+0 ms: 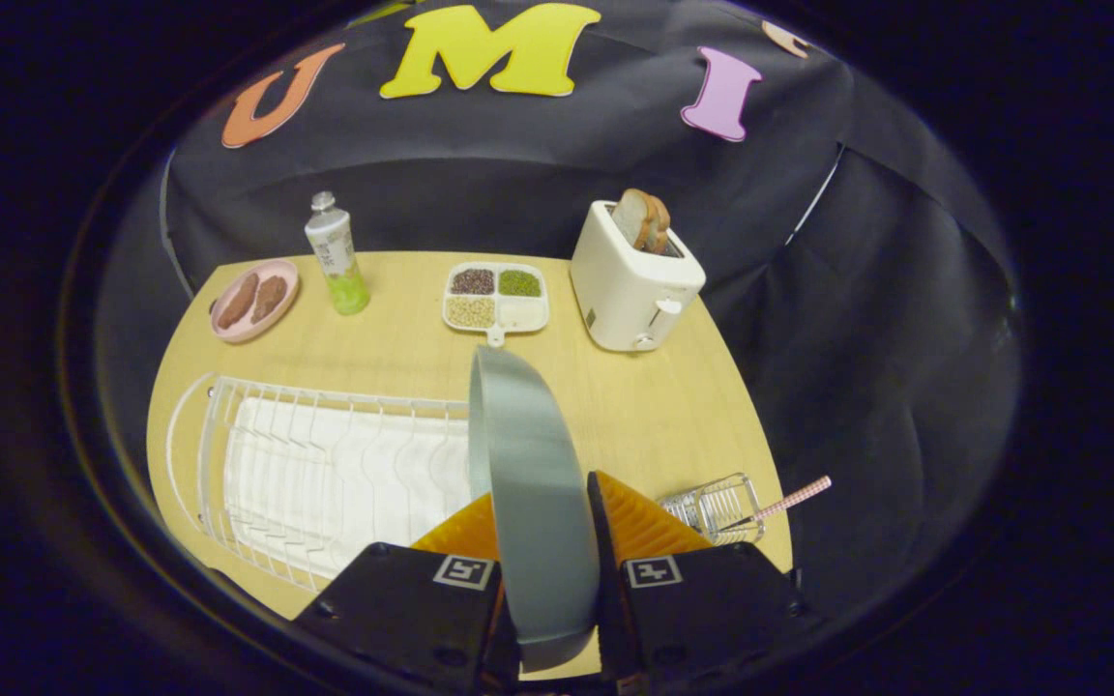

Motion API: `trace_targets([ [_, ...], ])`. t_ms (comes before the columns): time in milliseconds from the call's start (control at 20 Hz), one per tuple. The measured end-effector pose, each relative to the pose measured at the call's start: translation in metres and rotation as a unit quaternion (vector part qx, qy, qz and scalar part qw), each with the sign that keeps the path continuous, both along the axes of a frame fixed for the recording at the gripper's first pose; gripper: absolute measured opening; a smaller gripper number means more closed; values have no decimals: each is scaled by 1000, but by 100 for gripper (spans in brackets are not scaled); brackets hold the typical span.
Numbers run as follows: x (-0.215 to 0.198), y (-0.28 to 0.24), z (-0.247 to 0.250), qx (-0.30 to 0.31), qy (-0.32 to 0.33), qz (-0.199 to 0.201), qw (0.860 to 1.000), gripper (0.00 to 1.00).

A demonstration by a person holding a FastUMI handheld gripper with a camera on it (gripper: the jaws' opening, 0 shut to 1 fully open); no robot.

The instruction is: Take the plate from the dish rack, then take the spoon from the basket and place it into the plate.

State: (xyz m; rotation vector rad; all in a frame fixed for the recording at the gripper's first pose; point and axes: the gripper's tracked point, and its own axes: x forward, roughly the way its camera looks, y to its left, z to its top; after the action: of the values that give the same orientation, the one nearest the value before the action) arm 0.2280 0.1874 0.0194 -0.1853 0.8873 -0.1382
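Clamping plate [526,483] edge-on in gripper [542,541] | wooden table [654,406] under it | black cloth wall [518,184] behind

The tongs [545,541] have black blocky bodies, each bearing a white square marker, and ribbed orange fingers [649,522].

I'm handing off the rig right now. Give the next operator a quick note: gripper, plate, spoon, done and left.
Gripper: shut on the grey plate, held edge-on between both fingers, above the table.
Dish rack: beside the fingers, no plate in it.
Spoon: in the small wire basket on the fingers' other side.
Done: plate taken.
Left: set the plate down, put the spoon in it.
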Motion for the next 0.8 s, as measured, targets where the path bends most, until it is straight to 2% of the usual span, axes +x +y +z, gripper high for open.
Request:
trace_targets([
  [150, -26, 4, 16, 16, -20, 24, 999, 36],
  [400, -92, 8, 18, 64, -34, 80, 994, 35],
  [500, -120, 7, 5, 99, -31, 105, 989, 36],
  [700, -165, -9, -47, 168, 1, 114, 979, 36],
  [800, -183, -7, -82, 224, 27, 116, 967, 36],
])
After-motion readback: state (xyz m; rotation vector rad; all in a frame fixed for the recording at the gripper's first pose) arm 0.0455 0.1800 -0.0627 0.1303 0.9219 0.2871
